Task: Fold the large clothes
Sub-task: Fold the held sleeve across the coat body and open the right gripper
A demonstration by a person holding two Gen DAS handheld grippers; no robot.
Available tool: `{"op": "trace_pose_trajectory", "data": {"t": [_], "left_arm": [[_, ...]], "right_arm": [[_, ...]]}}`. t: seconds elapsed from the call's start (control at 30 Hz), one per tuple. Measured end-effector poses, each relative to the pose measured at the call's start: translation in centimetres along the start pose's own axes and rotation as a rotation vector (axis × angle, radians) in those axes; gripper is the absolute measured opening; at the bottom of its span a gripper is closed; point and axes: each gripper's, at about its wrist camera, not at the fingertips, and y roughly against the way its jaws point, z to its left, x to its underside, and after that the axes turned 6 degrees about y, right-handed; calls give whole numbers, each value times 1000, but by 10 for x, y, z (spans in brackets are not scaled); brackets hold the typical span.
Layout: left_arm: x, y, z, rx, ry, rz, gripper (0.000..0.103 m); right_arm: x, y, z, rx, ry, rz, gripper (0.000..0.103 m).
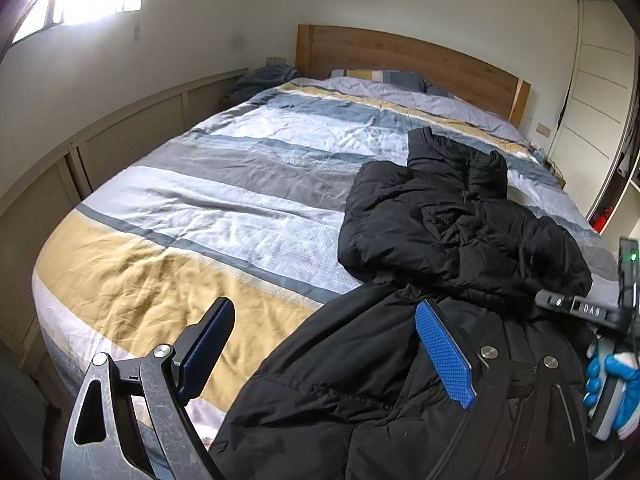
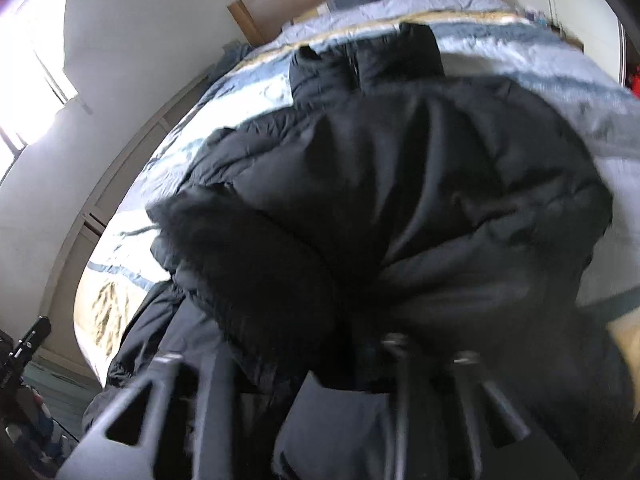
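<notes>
A black puffer jacket [image 1: 460,224] lies bunched on the striped bedspread [image 1: 192,208], spilling off the near edge of the bed toward both tools. The left gripper [image 1: 324,352] hangs over that near edge with its jaws spread wide and nothing caught between them: the blue-padded finger [image 1: 444,356] sits above the jacket's lower hem, while the other finger is out over the yellow band of the bedspread, beside the cloth. Beyond the jaws the jacket's collar points up the bed toward the wooden headboard [image 1: 412,60] and the pillow [image 1: 380,78] lying against it. The right gripper [image 2: 304,368] is pushed in close to the jacket; that view is blurred and dark fabric covers the fingertips, so I cannot tell whether its jaws are pinching the cloth or parted. A blue-gloved hand [image 1: 612,380] holds that tool's handle.
</notes>
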Motion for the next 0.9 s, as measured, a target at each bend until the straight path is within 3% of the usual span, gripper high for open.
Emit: {"op": "trace_pose_trajectory", "data": {"t": [0.13,0.27,0.43,0.53,0.63,0.77,0.9], "left_arm": [[-4,9,-4,8,3,-3,91],[-7,13,-21,39,-15,16,91],[-11,17,-67,73,-110,21,91],[-11,12,-111,110,-194,42,91],[-10,-4,-155,150,-251,76,91],[-17,-40,-208,200,-267,127,91],[-29,-84,-246,193,-287,134,91]], "right_arm": [[14,9,23,-3,55,6,65],[21,30,33,-124,51,-23,66],[28,62,31,-158,80,-83,66],[22,81,10,-111,85,-127,66],[16,105,-19,-3,92,-160,66],[-2,122,-58,87,63,-189,66],[-29,118,-90,136,47,-206,66]]}}
